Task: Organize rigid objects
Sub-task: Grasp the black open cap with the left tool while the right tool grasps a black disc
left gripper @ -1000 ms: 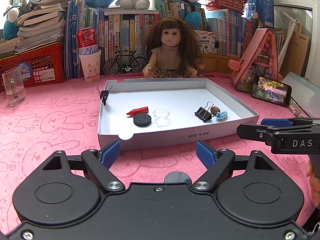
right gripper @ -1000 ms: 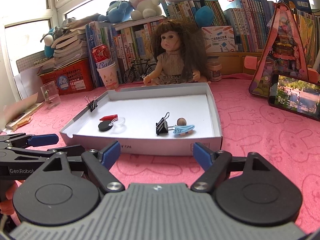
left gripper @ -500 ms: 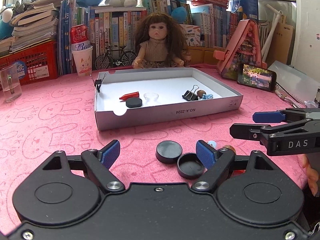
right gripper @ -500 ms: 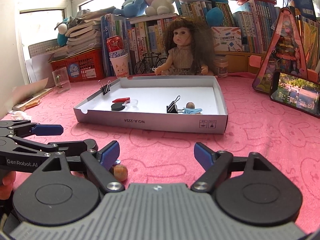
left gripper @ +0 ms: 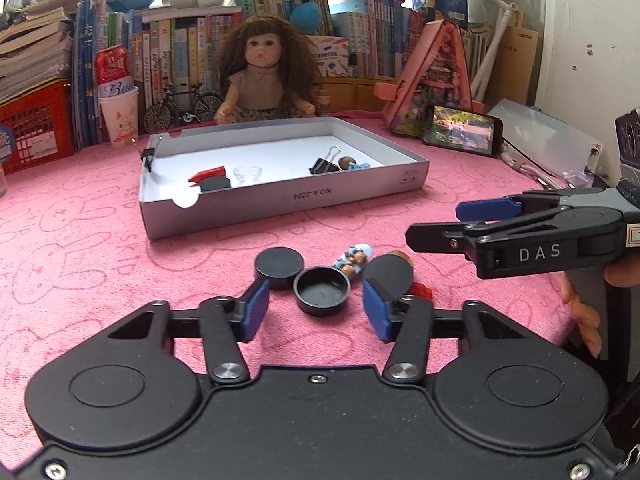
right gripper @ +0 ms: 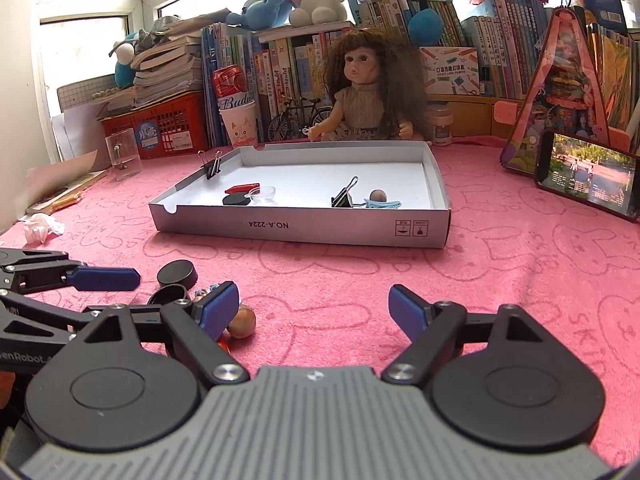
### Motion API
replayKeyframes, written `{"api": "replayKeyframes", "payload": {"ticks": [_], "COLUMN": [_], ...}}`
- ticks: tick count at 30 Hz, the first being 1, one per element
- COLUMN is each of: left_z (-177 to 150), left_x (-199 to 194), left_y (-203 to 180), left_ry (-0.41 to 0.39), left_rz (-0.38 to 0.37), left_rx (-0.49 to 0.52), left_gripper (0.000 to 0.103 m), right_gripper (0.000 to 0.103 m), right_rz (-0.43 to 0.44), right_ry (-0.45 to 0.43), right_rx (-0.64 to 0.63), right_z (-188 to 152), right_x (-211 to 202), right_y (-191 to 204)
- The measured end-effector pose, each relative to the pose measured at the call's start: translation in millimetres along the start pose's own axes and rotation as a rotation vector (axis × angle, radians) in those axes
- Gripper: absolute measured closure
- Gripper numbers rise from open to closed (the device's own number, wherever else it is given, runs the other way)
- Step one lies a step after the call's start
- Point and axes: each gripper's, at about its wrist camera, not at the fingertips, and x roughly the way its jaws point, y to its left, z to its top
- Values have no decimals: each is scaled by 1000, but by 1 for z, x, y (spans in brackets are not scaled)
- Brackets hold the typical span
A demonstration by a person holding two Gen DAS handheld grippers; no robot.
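On the pink cloth in front of the white tray (left gripper: 280, 200) lie a flat black lid (left gripper: 279, 266), an upturned black cap (left gripper: 322, 290), a small blue-and-white figure (left gripper: 354, 258), a dark round piece (left gripper: 388, 272) and a red bit (left gripper: 422, 290). My left gripper (left gripper: 316, 308) is closing with the upturned cap between its blue pads, a gap still showing on each side. My right gripper (right gripper: 314, 312) stands open over bare cloth, with a wooden bead (right gripper: 242, 322) by its left finger. The tray holds a red piece, black disc, clear dish, binder clip, brown bead and blue clip.
A doll (left gripper: 264, 76), toy bicycle and rows of books stand behind the tray. A phone (right gripper: 588, 182) and pink toy house (right gripper: 560, 92) are at the right. A paper cup (right gripper: 240, 126), glass (right gripper: 124, 154), red basket and crumpled tissue (right gripper: 40, 228) are at the left.
Both grippers drew back from the tray and dipped, bringing the loose pieces on the cloth into view. The left jaws narrowed around the upturned black cap.
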Motion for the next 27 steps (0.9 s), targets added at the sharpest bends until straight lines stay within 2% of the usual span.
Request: {"api": "replayKeyframes", "payload": {"ticks": [8, 10, 16, 21, 27], "left_z": [0, 1, 2, 3, 8], "left_x": [11, 13, 12, 9, 4], "left_y": [-2, -1, 2, 10, 23], "left_ry": [0, -2, -8, -12, -28], "left_rz": [12, 20, 37, 62, 104], "left_rx": [-12, -24, -33, -56, -90], "left_gripper": [65, 73, 73, 73, 73], "right_gripper": [14, 14, 14, 14, 15], "right_rz": [9, 11, 28, 92, 111], "right_ry": [-11, -12, -17, -27, -56], "right_rx": [-17, -23, -47, -92, -255], "right_z": [-2, -3, -6, -10, -15], "right_x": [-3, -4, -7, -11, -15], "right_y": [4, 5, 9, 18, 46]}}
